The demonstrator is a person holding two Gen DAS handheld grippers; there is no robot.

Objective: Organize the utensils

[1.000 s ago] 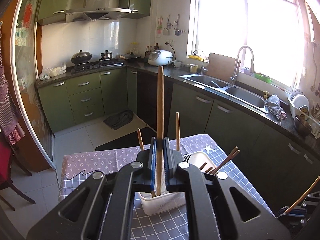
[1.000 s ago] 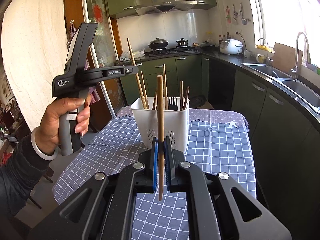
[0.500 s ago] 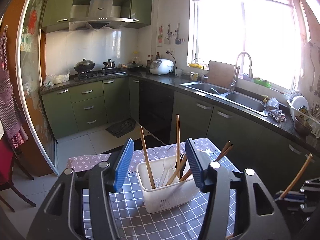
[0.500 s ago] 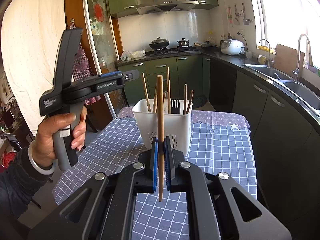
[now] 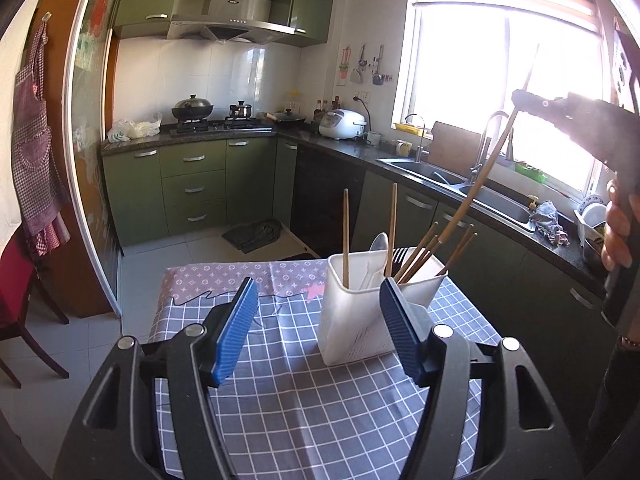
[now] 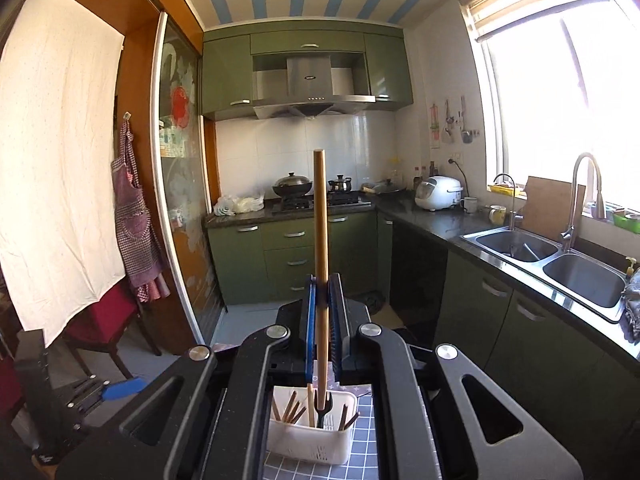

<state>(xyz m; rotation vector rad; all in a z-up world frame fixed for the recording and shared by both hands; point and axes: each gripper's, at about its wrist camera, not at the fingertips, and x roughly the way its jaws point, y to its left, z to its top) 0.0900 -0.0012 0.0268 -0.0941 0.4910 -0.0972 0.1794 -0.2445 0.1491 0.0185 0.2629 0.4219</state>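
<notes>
A white utensil holder (image 5: 356, 316) stands on the checked tablecloth (image 5: 304, 404) with several wooden chopsticks, a white spoon (image 5: 378, 246) and a dark fork in it. My left gripper (image 5: 318, 332) is just short of the holder, its jaws opening with nothing between the blue pads. My right gripper (image 6: 322, 312) is shut on an upright wooden chopstick (image 6: 320, 236) and hangs above the holder (image 6: 308, 440). In the left wrist view the right gripper (image 5: 520, 100) is high at the right, the chopstick (image 5: 486, 172) slanting down toward the holder, held by a person's hand (image 5: 620, 236).
Green cabinets and a dark counter with a double sink (image 5: 460, 184) run along the right. A stove with pots (image 5: 208, 114) is at the back. A red chair (image 5: 16, 280) and a hanging apron (image 5: 36, 160) are at the left, beside the table's edge.
My left gripper let go of its chopstick, opened and drew back to the left of the holder. My right gripper rose with its chopstick to above the holder.
</notes>
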